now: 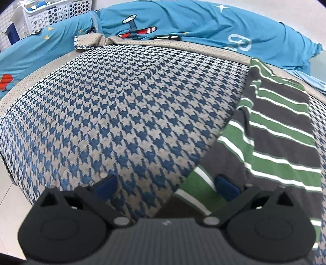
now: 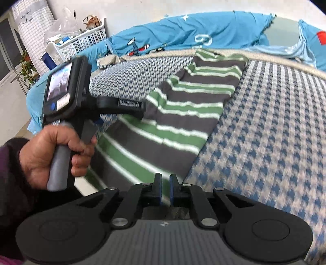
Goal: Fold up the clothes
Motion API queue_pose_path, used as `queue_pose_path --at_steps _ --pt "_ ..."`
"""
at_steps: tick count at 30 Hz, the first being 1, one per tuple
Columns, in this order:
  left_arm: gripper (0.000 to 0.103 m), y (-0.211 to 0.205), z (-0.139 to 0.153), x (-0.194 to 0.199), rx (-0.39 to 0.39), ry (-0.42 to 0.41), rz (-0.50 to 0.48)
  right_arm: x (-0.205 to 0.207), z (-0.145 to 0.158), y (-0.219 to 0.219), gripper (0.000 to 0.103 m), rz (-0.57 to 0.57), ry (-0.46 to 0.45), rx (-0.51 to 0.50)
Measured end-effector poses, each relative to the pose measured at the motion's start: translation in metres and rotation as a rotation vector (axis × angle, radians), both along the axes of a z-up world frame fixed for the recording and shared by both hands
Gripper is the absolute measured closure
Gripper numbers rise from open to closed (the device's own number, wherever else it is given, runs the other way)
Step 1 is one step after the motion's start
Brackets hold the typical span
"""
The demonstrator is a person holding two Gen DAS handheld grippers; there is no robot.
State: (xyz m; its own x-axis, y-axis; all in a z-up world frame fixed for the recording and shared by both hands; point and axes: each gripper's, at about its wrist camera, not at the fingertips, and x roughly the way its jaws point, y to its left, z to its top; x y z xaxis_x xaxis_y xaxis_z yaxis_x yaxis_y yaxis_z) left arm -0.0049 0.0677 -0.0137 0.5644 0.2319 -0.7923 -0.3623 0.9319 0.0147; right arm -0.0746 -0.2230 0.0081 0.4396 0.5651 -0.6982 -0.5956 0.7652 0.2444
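In the left wrist view, the left gripper [image 1: 166, 186] is seen with its jaws spread wide and nothing grasped between them. Its blue pads [image 1: 227, 187] hang over the near edge of a striped garment of green, dark grey and white knit [image 1: 271, 130], which lies spread on the right part of a bed covered in blue-and-beige houndstooth fabric [image 1: 122, 106]. A bright blue quilt printed with aeroplanes [image 1: 183, 22] is bunched along the far side, and a white perforated plastic basket [image 1: 57, 12] stands beyond it at the upper left.

In the right wrist view, the right gripper [image 2: 165, 188] is shown with its jaws parted only by a narrow slit, nothing caught between them, above the near end of the striped garment. The left gripper's grey handle is held in the person's left hand [image 2: 55, 152], its jaws hidden from this view. The view is blurred.
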Motion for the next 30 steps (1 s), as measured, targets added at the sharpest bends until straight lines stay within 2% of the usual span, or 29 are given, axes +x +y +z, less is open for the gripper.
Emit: queue_pose_path --at_steps 6,11,18,23,30 --pt "0.000 0.002 -0.003 0.004 0.025 -0.002 0.038 0.037 0.002 -0.006 0.090 -0.038 0.007 0.031" --pt "0.000 0.007 -0.003 0.008 -0.004 0.016 0.049 0.069 0.001 -0.009 0.090 -0.073 0.019 0.048" --pt "0.000 0.011 0.005 0.023 -0.031 0.085 0.066 0.106 -0.001 -0.012 0.089 -0.119 0.028 0.072" --pt "0.000 -0.002 0.018 0.034 -0.024 0.058 -0.013 0.119 -0.003 -0.007 0.083 -0.137 0.023 0.073" --pt "0.000 -0.006 0.016 0.050 -0.034 0.045 -0.096 0.135 -0.006 -0.004 0.082 -0.171 0.029 0.080"
